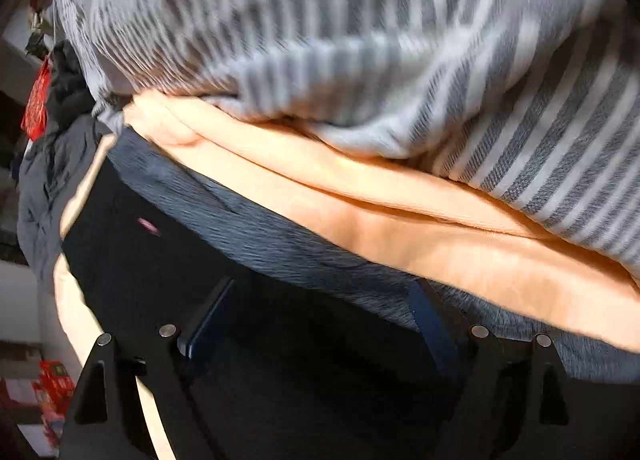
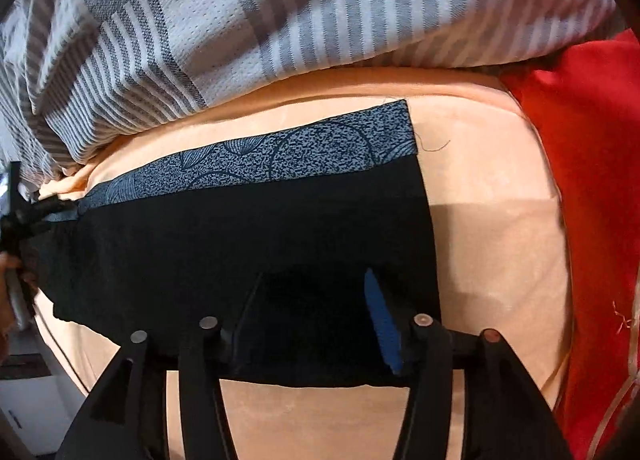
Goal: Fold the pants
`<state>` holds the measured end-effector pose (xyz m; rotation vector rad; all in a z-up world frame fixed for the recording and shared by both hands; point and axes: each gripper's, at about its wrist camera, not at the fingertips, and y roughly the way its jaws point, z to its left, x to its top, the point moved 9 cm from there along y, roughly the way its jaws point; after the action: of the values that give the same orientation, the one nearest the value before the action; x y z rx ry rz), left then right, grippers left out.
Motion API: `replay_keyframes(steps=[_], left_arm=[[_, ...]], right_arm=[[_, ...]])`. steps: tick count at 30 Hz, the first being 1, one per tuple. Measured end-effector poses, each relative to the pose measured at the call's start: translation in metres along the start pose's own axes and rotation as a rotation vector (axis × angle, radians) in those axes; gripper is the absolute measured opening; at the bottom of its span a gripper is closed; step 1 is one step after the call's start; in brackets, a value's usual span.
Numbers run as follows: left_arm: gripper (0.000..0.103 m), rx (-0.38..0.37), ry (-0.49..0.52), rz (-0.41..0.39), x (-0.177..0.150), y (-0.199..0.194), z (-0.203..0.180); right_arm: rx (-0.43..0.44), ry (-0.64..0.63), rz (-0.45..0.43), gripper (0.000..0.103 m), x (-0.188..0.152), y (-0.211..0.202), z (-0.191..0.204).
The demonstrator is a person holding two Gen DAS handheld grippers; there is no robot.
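Under my claws is a bed covered by a peach-orange sheet (image 2: 492,195), smooth and soft-looking, with one long crease running across it in my left camera. Flat on that sheet lie the black pants (image 2: 240,244), folded into a broad block with the grey speckled waistband (image 2: 304,151) along the far edge. Beyond them, a grey-and-white striped quilt (image 2: 280,7) is bunched up on the sheet, its near hem just short of the waistband. At the right side a red cloth (image 2: 592,163) rests against the sheet's edge. At the left, blurred, a crumpled grey garment (image 1: 44,195) lies beside the pants.
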<state>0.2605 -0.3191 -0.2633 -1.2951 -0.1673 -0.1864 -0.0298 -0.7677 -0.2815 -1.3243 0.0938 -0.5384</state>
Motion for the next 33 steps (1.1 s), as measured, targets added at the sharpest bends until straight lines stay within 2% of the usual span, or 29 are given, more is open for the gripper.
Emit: replay_keyframes(steps=[4,7,9,11,16,22,25,26,28,33], left_arm=[[0.088,0.019,0.089,-0.037,-0.017,-0.027,0.034],[0.088,0.022,0.099,-0.027,-0.036,-0.034,0.065],[0.088,0.023,0.100,-0.010,-0.041,-0.023,0.086],[0.088,0.011,0.102,0.010,-0.047,-0.011,0.100],[0.088,-0.064,0.119,0.010,-0.050,0.005,0.115],[0.088,-0.117,0.162,-0.036,-0.026,0.016,0.134],[0.088,-0.087,0.186,0.015,-0.028,0.052,0.148],[0.088,-0.104,0.183,0.034,-0.032,0.062,0.150],[0.089,-0.165,0.150,0.009,-0.033,0.064,0.152],[0.094,-0.196,0.180,-0.030,-0.035,0.065,0.153]], right_arm=[[-0.049,-0.019,0.008,0.060,0.005,0.002,0.018],[0.022,-0.033,-0.019,0.060,-0.001,-0.013,0.048],[0.074,-0.039,-0.035,0.060,-0.009,-0.022,0.072],[0.166,-0.029,-0.034,0.061,-0.022,-0.026,0.109],[0.436,0.040,0.074,0.062,-0.069,-0.011,0.219],[0.625,0.144,0.112,0.062,-0.108,0.024,0.339],[0.667,0.176,0.133,0.062,-0.119,0.052,0.379],[0.667,0.185,0.142,0.062,-0.124,0.063,0.390],[0.659,0.191,0.153,0.062,-0.129,0.082,0.408],[0.679,0.226,0.139,0.060,-0.124,0.095,0.424]])
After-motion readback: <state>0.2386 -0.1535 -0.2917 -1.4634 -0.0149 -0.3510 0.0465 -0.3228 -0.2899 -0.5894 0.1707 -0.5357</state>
